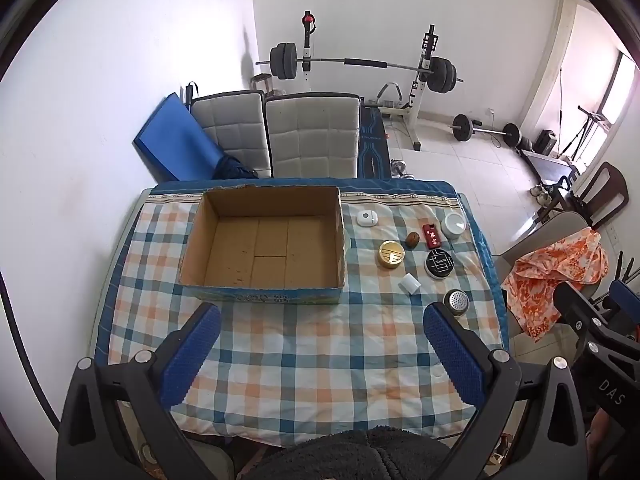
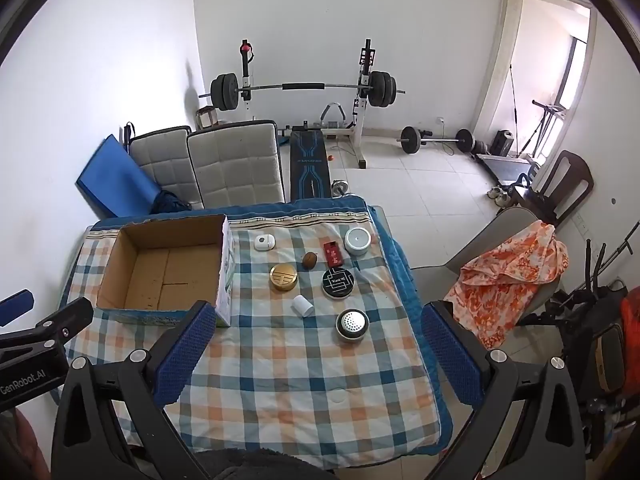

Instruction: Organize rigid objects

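An empty cardboard box sits on the left of the checked tablecloth. To its right lie several small objects: a gold round tin, a black round tin, a red box, a brown nut, a white cylinder, a perforated metal lid, a white jar and a white case. My left gripper and right gripper are open, empty, above the table's near edge.
Two padded chairs stand behind the table. A chair with an orange cloth stands at the right. A barbell rack, weights and a bench fill the room behind. A white wall runs along the left.
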### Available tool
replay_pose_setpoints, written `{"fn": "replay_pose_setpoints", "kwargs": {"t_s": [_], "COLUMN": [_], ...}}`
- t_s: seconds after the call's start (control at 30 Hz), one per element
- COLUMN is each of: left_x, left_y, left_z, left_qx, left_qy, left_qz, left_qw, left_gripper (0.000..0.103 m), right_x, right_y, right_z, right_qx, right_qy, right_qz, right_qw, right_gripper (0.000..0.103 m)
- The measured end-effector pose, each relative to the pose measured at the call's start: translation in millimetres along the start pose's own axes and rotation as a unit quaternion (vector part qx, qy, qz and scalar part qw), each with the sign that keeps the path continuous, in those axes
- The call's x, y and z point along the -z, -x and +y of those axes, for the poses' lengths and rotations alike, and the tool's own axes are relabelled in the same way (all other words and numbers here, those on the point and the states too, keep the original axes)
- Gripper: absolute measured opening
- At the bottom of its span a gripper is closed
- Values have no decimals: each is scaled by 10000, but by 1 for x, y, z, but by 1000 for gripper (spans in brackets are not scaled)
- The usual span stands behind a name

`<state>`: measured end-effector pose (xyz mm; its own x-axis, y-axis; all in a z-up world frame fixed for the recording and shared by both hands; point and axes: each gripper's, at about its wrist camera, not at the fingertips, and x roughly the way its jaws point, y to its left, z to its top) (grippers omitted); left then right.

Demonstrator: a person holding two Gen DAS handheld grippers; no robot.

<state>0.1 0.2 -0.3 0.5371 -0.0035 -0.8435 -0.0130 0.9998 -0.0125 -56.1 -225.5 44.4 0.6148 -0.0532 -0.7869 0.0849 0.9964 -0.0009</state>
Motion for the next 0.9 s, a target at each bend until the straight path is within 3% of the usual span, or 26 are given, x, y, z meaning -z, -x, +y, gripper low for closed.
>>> {"fn": "replay_pose_setpoints", "kwargs": {"t_s": [0.9], "left_x": [-5], "left_y": [17], "left_z": [5], "left_qx": [-109], "left_qy": [60], "left_qz": [-300], "left_qw": [9995], "left_gripper": [103], "right_x": [-6], "right_y": [15], "right_z": [-3], "right_qx": [135], "right_qy": [20], "right_qz": [-356], "right_qw": [9993], "right_gripper": [103]}}
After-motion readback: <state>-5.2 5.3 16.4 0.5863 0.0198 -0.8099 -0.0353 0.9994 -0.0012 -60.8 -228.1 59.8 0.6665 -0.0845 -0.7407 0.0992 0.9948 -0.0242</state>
